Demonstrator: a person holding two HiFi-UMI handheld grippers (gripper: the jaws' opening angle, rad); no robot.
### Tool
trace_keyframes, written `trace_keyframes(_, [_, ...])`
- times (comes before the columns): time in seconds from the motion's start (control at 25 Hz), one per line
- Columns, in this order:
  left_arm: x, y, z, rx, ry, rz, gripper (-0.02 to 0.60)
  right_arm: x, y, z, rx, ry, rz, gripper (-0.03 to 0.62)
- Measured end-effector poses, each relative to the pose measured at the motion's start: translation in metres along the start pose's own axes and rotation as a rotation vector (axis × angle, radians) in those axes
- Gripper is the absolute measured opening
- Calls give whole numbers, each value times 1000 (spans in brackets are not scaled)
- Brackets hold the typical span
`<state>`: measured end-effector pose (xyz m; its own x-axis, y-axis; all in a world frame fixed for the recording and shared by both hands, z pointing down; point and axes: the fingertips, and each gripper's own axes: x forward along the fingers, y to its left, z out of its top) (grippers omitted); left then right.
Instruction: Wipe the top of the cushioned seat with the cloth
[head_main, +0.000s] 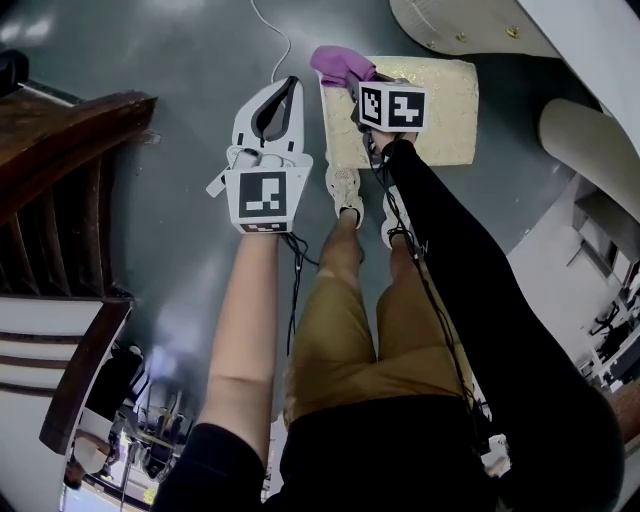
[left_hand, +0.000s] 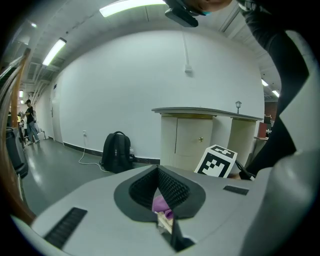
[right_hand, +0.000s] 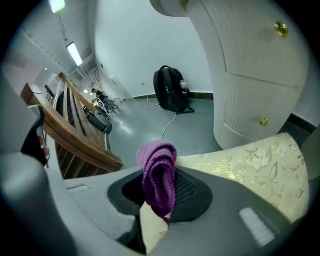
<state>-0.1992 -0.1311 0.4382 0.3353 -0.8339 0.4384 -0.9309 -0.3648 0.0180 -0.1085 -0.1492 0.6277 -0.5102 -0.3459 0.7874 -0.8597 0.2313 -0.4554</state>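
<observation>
Pinching ribbed purple cloth, seemingly folded

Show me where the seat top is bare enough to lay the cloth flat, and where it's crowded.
Bare: the cushioned seat from the right gripper's marker cube across to its right edge, by the white cabinet. The grey floor between the left gripper and the wooden furniture. Crowded: the seat's left edge, with the cloth, that gripper and both shoes.

Even overhead light, fisheye-warped edges
</observation>
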Motion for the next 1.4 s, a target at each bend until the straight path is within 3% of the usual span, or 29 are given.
trace_keyframes(0.16, [17, -21, 4, 47, 10, -52, 8, -22, -49, 10, 5, -21, -69, 86])
trace_keyframes(0.56, [48, -89, 10, -24, 32, -119, 7, -105, -204, 23, 29, -73, -280, 86])
trace_keyframes(0.72, [52, -107, 11, -23, 44, -132, 8, -142, -250, 18, -7, -74, -381, 86])
trace_keyframes(0.88, [54, -114, 5, 22, 79, -117, 8, -173, -284, 17, 43, -132, -458, 86])
trace_keyframes(1.12, [49, -113, -4, 11, 100, -83, 8, -183, -277, 19, 33, -199, -419, 86])
trace_keyframes(1.28, [33, -100, -13, -21, 102, -41, 8, -176, -235, 22, 7, -255, -337, 86])
trace_keyframes(1.4, [17, -89, -22, -31, 116, -16, 8, -162, -185, 23, -11, -289, -220, 86])
